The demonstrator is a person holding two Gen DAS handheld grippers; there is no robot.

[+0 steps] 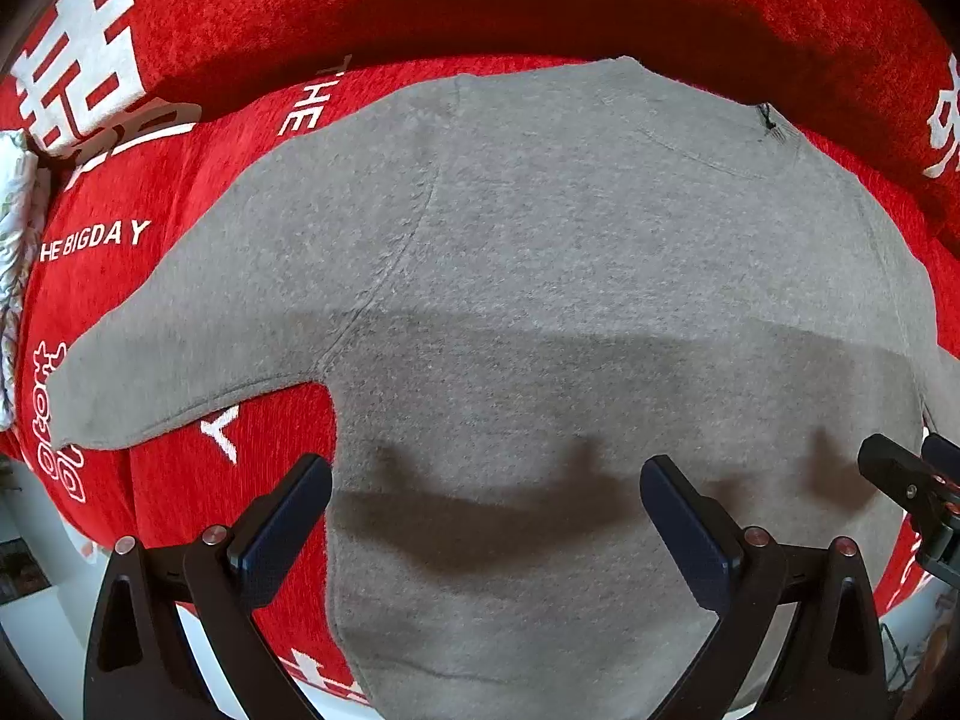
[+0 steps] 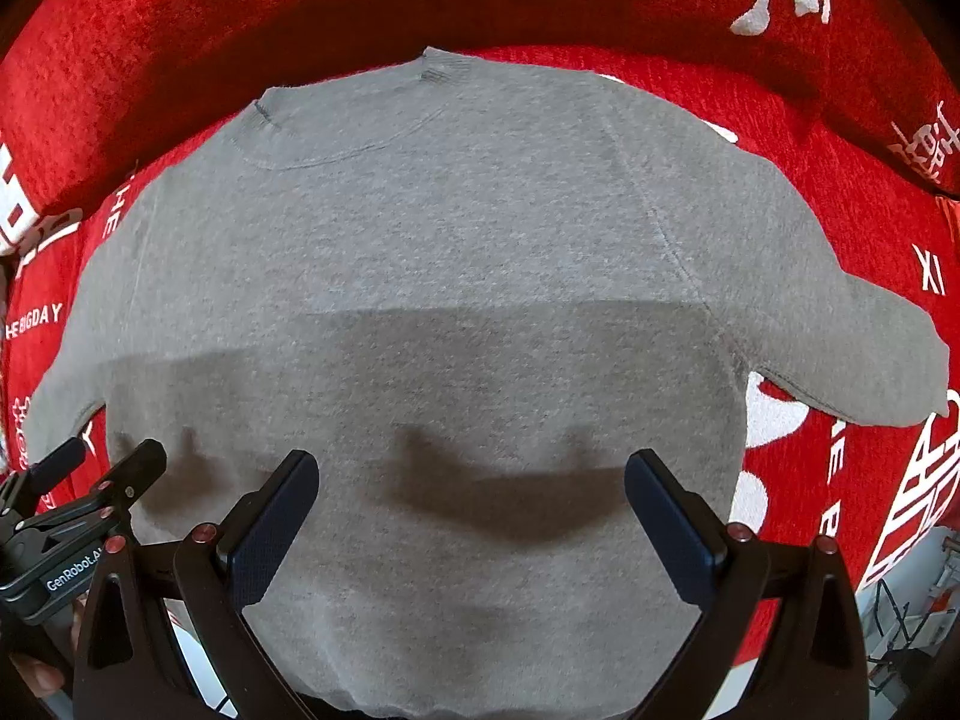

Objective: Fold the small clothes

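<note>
On red cover (image 1: pixel 198 312): grey sweater (image 1: pixel 540 276) flat; left tool (image 1: pixel 486 474), right tool (image 2: pixel 471 468) wide open, empty.

a grey sweater (image 2: pixel 420 276) lies flat, neckline away, both sleeves spread sideways, on a red cover (image 2: pixel 828 192) printed with white lettering. the right hand-held gripper (image 2: pixel 471 516) hovers above its lower half, 2 fingers (image 2: pixel 273 531) wide apart, holding nothing. the left hand-held gripper (image 2: pixel 90 471) shows at the lower left edge.
</note>
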